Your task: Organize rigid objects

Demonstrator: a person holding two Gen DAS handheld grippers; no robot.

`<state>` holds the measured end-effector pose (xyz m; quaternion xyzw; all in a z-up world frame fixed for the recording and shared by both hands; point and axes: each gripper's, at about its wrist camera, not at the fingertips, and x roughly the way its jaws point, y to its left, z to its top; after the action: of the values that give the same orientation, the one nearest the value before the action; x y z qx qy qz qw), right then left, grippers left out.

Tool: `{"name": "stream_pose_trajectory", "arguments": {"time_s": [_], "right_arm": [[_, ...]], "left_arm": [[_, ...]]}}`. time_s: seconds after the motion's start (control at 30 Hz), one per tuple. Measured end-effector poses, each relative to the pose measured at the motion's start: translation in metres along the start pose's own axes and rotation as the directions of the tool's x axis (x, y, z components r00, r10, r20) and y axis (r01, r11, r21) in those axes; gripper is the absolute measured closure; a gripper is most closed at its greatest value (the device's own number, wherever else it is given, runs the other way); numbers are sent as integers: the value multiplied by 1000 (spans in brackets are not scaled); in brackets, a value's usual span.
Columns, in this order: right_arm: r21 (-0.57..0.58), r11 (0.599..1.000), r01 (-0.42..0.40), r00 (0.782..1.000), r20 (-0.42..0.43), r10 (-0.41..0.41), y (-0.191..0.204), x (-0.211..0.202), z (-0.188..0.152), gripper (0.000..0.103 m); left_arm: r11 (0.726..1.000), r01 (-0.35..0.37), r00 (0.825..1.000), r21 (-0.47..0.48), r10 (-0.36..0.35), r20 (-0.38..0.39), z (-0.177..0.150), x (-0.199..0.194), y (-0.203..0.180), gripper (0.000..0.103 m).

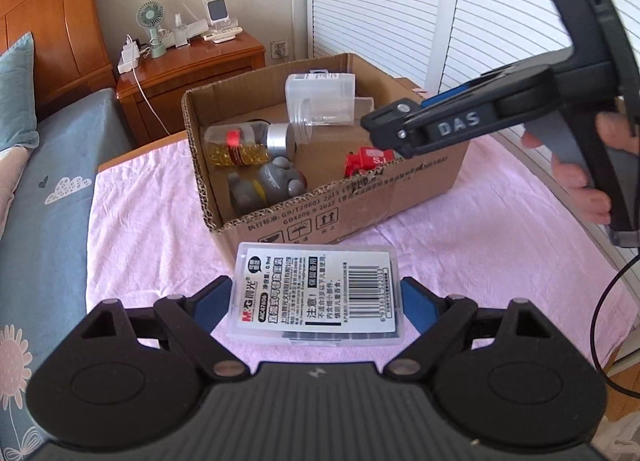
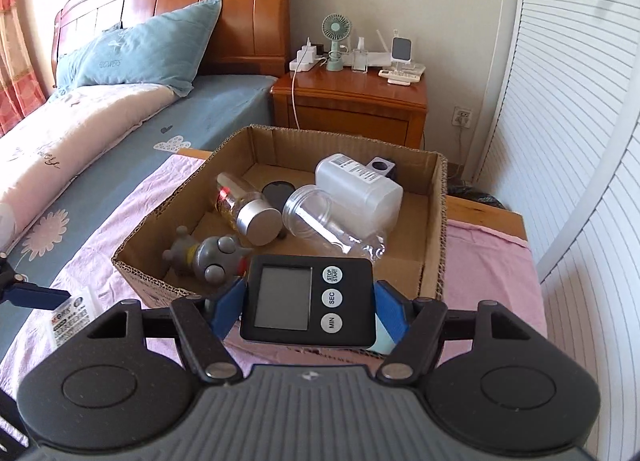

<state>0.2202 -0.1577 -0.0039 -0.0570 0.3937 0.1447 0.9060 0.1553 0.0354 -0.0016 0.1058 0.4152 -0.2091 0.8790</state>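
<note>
My left gripper [image 1: 316,295] is shut on a clear plastic case [image 1: 314,293] with a white barcode label, held just above the pink cloth before the cardboard box [image 1: 424,185]. My right gripper [image 2: 310,295] is shut on a black digital timer [image 2: 310,299] with three round buttons, at the box's [image 2: 436,229] near wall. In the left wrist view the right gripper [image 1: 384,129] reaches over the box from the right, held by a hand [image 1: 588,185]. The box holds a capsule bottle [image 2: 244,207], a grey robot toy [image 2: 208,255], a clear jar [image 2: 316,217], a white container [image 2: 360,187] and a red toy truck [image 1: 364,165].
The pink cloth [image 1: 152,221] covers the table beside a bed [image 2: 100,141] with a blue pillow. A wooden nightstand [image 2: 352,101] with a small fan and chargers stands behind the box. White slatted doors [image 2: 580,141] run along the right. A black cable [image 1: 600,321] hangs at right.
</note>
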Motion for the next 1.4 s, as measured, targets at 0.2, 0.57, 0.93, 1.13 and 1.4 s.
{"name": "stream_pose_trajectory", "arguments": {"time_s": [0.2, 0.57, 0.93, 1.13, 1.4], "right_arm": [[13, 1000, -25, 999, -43, 26, 11, 40, 10, 29], [85, 996, -32, 999, 25, 30, 2, 19, 9, 0], [151, 984, 98, 995, -28, -95, -9, -28, -30, 0], [152, 980, 126, 992, -41, -121, -9, -35, -38, 0], [183, 977, 107, 994, -20, -105, -14, -47, -40, 0]], "left_arm": [[999, -29, 1000, -15, 29, 12, 8, -2, 12, 14], [998, -63, 997, -4, 63, 53, 34, -1, 21, 14], [998, -40, 997, -38, 42, 62, 122, 63, 39, 14], [995, -73, 997, -71, 75, 33, 149, 115, 47, 14], [984, -122, 981, -129, 140, 135, 144, 90, 52, 6]]}}
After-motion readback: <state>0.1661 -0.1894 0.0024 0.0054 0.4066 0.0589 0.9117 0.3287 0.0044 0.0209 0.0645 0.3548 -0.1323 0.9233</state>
